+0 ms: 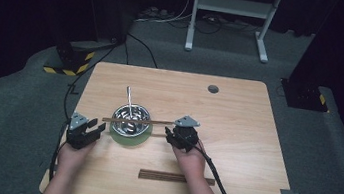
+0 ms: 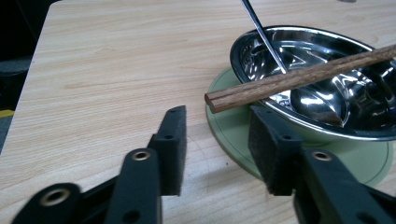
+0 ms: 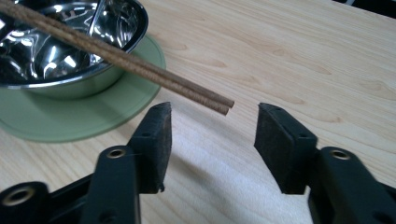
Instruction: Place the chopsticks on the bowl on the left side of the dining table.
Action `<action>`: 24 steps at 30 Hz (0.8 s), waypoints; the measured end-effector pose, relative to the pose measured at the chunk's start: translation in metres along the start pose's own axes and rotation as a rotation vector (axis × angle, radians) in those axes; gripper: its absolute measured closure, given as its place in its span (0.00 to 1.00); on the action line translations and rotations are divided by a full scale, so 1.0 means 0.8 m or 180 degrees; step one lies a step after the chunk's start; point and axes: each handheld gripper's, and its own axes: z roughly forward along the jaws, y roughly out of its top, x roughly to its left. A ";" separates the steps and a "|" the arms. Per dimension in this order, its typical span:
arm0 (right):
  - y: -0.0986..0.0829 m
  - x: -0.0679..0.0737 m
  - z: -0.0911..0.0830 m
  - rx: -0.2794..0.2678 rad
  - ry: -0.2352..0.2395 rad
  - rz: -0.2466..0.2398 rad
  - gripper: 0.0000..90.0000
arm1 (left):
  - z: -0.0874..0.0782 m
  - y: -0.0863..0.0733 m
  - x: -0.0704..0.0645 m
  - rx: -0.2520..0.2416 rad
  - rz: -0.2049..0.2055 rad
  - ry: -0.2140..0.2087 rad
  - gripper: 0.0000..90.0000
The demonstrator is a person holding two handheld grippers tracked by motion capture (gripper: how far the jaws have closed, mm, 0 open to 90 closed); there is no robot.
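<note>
With the chopsticks [image 3: 140, 63] resting across the steel bowl [image 1: 130, 120], tips just ahead of the empty, spread right gripper [image 3: 212, 123], and the left gripper [image 2: 217, 137] likewise agape, release looks complete; next, back away.

No readable text, label, brand or number anywhere: none on the bowl [image 1: 130, 120], the chopsticks [image 1: 137, 121], the plate [image 1: 130, 138] or the wooden surface [image 1: 238, 116]. Only sign-like marking: yellow-and-black hazard stripes [image 1: 66, 70] on a stand foot on the floor, left of the surface, without wording.
</note>
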 end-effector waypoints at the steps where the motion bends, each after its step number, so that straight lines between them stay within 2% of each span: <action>1: -0.001 0.000 -0.001 0.0001 -0.0002 -0.0005 0.58 | 0.000 0.000 0.000 -0.0025 -0.0020 -0.0003 0.65; 9: -0.002 0.000 -0.004 0.0027 -0.0060 0.0009 0.72 | 0.004 -0.001 -0.001 -0.0003 -0.0032 0.0007 0.70; 10: -0.002 0.000 -0.003 0.0061 -0.0078 0.0007 0.76 | 0.004 0.000 -0.002 -0.0010 -0.0002 0.0014 0.71; 14: -0.005 0.005 0.000 0.0101 -0.0082 -0.0022 0.80 | 0.006 -0.001 -0.003 -0.0027 -0.0033 0.0010 0.71; 18: -0.005 0.008 0.002 0.0014 -0.0099 -0.0044 0.83 | 0.005 0.000 -0.002 -0.0031 -0.0023 0.0023 0.72; 24: -0.004 0.008 0.005 0.0027 -0.0155 -0.0032 0.84 | 0.005 0.000 -0.001 -0.0039 -0.0057 0.0053 0.74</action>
